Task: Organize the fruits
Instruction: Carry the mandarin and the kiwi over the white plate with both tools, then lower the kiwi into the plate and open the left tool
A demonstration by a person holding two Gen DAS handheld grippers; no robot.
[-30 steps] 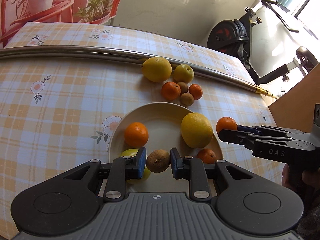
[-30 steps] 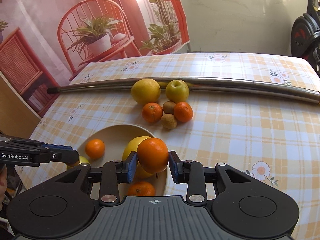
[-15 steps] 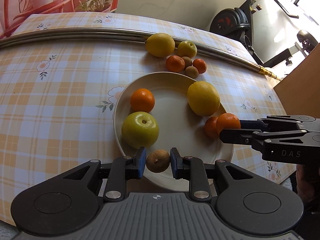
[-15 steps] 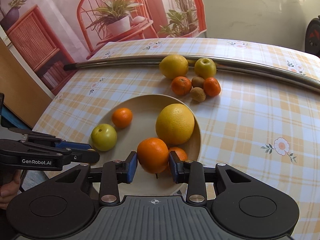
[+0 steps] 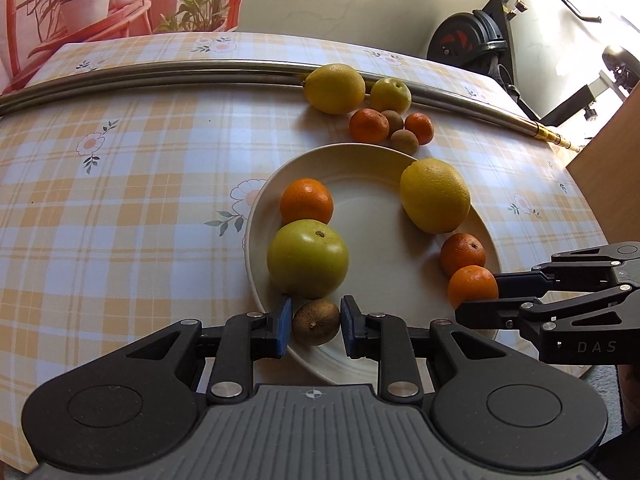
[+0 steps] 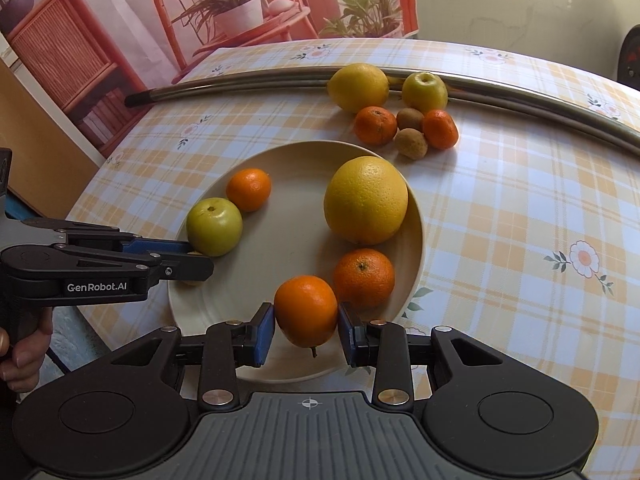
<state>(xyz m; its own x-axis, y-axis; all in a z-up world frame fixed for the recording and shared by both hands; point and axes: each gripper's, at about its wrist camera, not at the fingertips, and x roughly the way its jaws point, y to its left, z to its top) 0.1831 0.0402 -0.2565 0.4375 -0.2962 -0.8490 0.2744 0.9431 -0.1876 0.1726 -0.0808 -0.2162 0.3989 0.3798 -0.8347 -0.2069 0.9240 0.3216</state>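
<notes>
- Nearest, a small brown kiwi (image 5: 316,322) is clamped between the narrow jaws of the left gripper (image 5: 313,325), held over the near rim of the cream plate (image 5: 372,184), just in front of a green apple (image 5: 307,258).
- Beside it, a mandarin (image 6: 306,311) is gripped by the right gripper (image 6: 306,328), over the plate's near right edge, close beside another orange (image 6: 364,278).
- Each held fruit is judged to be above open plate floor, so the release is reckoned to lie straight down.
- On the plate beyond, a large yellow citrus (image 6: 366,199) and a small orange (image 6: 249,189) are seen.
- Farthest, six loose fruits (image 5: 370,110) are clustered on the bench, against a metal rail (image 5: 160,74).
</notes>
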